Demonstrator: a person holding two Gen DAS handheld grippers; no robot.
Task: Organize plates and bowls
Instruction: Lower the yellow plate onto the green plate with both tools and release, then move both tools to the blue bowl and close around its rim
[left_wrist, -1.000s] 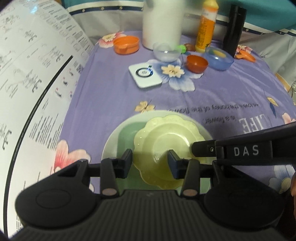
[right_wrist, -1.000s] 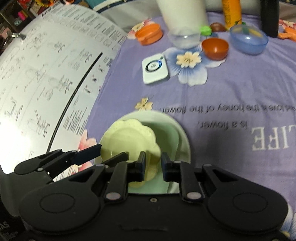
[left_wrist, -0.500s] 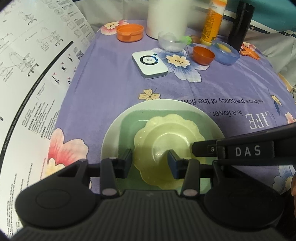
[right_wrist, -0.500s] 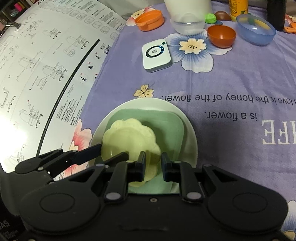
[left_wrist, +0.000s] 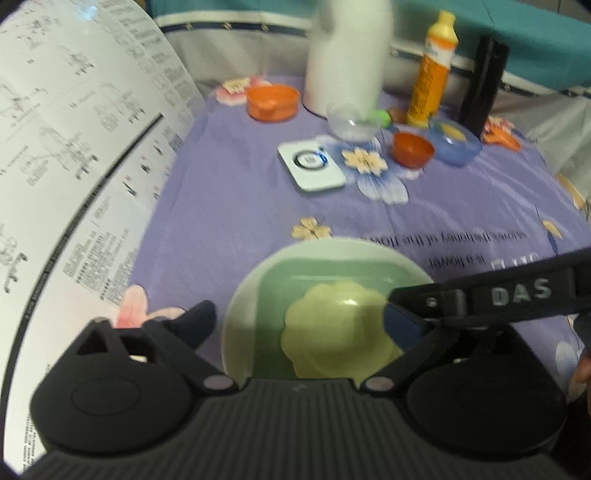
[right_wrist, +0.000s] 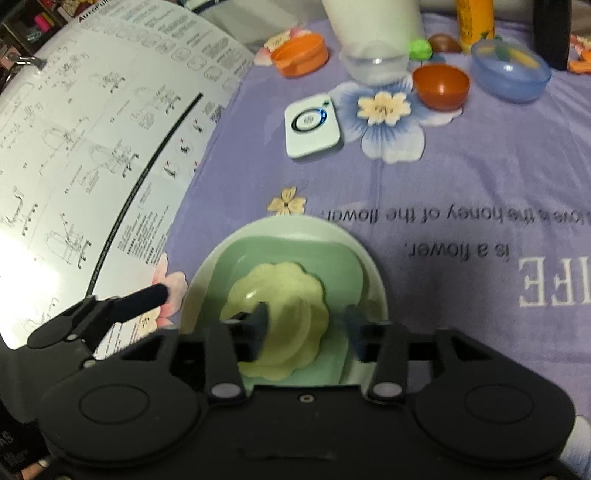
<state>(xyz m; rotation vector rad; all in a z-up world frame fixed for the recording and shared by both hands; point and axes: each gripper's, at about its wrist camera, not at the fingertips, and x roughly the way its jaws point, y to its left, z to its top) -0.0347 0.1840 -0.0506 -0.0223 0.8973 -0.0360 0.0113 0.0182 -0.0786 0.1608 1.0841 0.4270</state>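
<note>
Nearest both cameras sits a stack that looks sorted by size: a pale yellow scalloped dish (right_wrist: 280, 314) nests in a green square plate (right_wrist: 332, 262), which rests in a white round plate (right_wrist: 373, 280), so each smaller piece is cradled by the larger one. The left gripper (left_wrist: 299, 328) has its fingers spread wide, one finger (left_wrist: 195, 321) out at about nine o'clock of the stack and clear of the rim, the other hidden behind the right tool's arm — it grips nothing. The right gripper (right_wrist: 306, 325) also stands spread, one finger (right_wrist: 258, 321) over the yellow dish and the other near the white plate's three o'clock edge; whether it touches the dish is unclear through the blur. Judging by this, the stack is released and done. Beyond it at twelve o'clock on the purple floral cloth (right_wrist: 461, 177) lies a white square device (right_wrist: 312, 127). Farther back wait the loose bowls — an orange bowl (right_wrist: 441, 86), a blue bowl (right_wrist: 509, 75), a clear bowl (right_wrist: 373, 62) and an orange tub (right_wrist: 301, 55) — likely next to be gathered. A printed instruction sheet (right_wrist: 92, 147) curves along nine o'clock.
</note>
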